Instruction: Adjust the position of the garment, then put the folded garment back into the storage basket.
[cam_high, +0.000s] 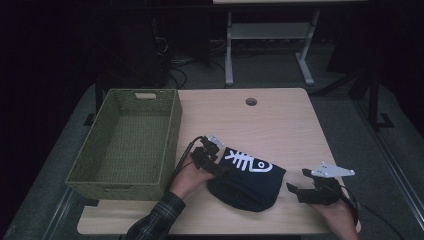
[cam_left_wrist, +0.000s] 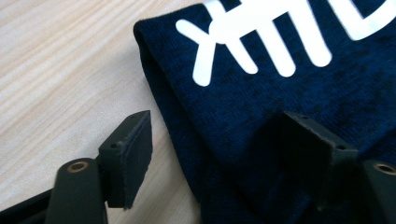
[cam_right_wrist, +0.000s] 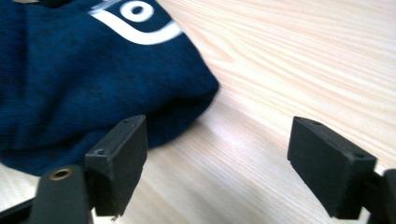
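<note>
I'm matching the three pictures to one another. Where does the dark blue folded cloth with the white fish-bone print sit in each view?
High view: dark blue folded cloth with the white fish-bone print lies low centre, between both hands.
Left gripper view: it spans the right and top.
Right gripper view: it covers the upper left.
Shared landmark: the white print.

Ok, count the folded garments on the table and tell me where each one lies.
1. The navy garment with a white fishbone print lies folded near the table's front edge, right of the green basket, between the two tools.
</note>
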